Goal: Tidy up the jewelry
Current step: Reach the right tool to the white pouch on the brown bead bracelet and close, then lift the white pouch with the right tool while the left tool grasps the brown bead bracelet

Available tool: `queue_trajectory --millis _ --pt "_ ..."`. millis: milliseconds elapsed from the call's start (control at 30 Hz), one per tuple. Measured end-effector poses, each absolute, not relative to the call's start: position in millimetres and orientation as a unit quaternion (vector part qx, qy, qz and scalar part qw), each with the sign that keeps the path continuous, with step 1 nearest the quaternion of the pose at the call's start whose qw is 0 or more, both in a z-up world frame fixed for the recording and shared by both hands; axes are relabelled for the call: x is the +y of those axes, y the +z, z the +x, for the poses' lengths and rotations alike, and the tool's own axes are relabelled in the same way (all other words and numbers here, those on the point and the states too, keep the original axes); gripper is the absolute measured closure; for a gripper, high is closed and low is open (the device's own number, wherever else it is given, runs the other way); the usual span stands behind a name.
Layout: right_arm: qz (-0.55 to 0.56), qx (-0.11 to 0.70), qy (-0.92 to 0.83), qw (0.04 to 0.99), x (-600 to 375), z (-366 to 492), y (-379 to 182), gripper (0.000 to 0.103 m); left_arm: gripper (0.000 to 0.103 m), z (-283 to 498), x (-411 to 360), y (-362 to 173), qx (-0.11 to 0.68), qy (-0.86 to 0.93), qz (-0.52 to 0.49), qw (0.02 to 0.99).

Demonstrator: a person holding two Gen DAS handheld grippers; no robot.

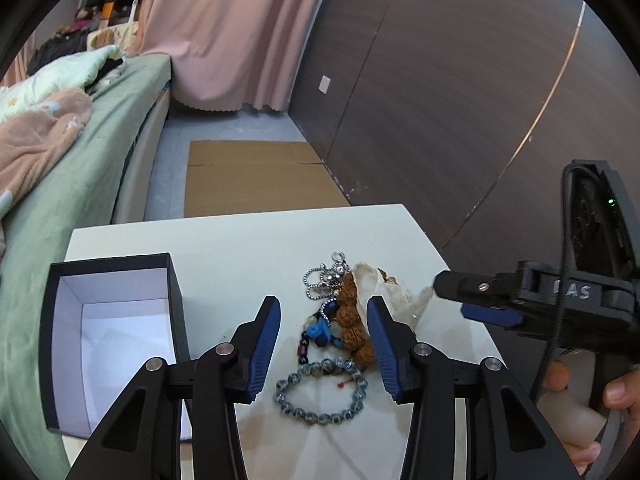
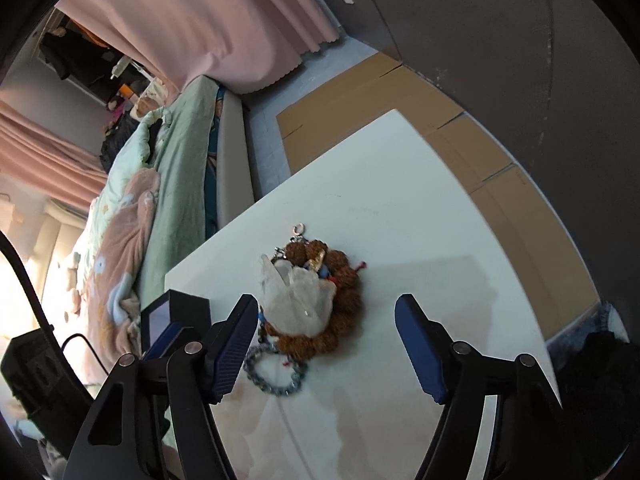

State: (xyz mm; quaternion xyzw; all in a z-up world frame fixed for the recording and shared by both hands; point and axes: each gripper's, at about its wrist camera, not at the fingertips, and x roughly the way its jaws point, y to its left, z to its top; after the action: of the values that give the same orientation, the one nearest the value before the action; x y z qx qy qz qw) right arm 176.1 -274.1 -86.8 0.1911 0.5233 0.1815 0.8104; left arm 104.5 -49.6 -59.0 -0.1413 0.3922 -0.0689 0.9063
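Note:
A heap of jewelry lies on the white table: a grey bead bracelet, a brown rough-bead bracelet, a silver ball chain, a blue charm and a clear crystal cluster. My left gripper is open and empty, its jaws either side of the heap. An open black box with a white inside stands at the left. My right gripper is open and empty before the crystal cluster and brown bracelet; it shows in the left wrist view next to the crystal.
A bed with green sheets and blankets runs along the table's left side. Flat cardboard lies on the floor beyond the table. A dark wooden wall is at the right, pink curtains behind.

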Motion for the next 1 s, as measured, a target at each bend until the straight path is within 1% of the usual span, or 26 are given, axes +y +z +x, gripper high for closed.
queue_trajectory --millis 67,267,300,333,400,567,633,733,767,800,1000 --pt "0.190 0.529 0.180 0.807 -269 182 -92 0.033 0.057 109 -45 -61 0.396 -0.068 -0.150 0.903" --pt "0.169 0.549 0.180 0.798 -248 192 -109 0.050 0.057 113 -36 -63 0.397 -0.067 -0.165 0.901" --pt "0.161 0.550 0.177 0.800 -245 194 -111 0.060 0.057 113 -36 -64 0.397 -0.066 -0.165 0.900" --pt "0.159 0.553 0.177 0.799 -244 195 -115 0.078 0.057 113 -36 -65 0.398 -0.067 -0.164 0.900" --pt "0.160 0.552 0.174 0.800 -245 197 -117 0.091 0.057 114 -39 -67 0.400 -0.069 -0.162 0.899" --pt "0.178 0.532 0.174 0.809 -258 192 -108 0.092 0.057 116 -51 -71 0.402 -0.083 -0.150 0.899" --pt "0.191 0.523 0.179 0.811 -263 190 -102 0.095 0.057 118 -59 -72 0.405 -0.087 -0.140 0.899" --pt "0.214 0.510 0.182 0.813 -274 187 -93 0.095 0.057 119 -69 -75 0.409 -0.093 -0.129 0.898" --pt "0.221 0.505 0.185 0.813 -276 187 -90 0.099 0.057 120 -71 -76 0.410 -0.094 -0.127 0.898" --pt "0.226 0.501 0.187 0.814 -278 186 -87 0.099 0.057 120 -73 -77 0.411 -0.095 -0.126 0.898" --pt "0.268 0.479 0.198 0.812 -293 184 -76 0.099 0.057 120 -79 -83 0.413 -0.097 -0.118 0.898"
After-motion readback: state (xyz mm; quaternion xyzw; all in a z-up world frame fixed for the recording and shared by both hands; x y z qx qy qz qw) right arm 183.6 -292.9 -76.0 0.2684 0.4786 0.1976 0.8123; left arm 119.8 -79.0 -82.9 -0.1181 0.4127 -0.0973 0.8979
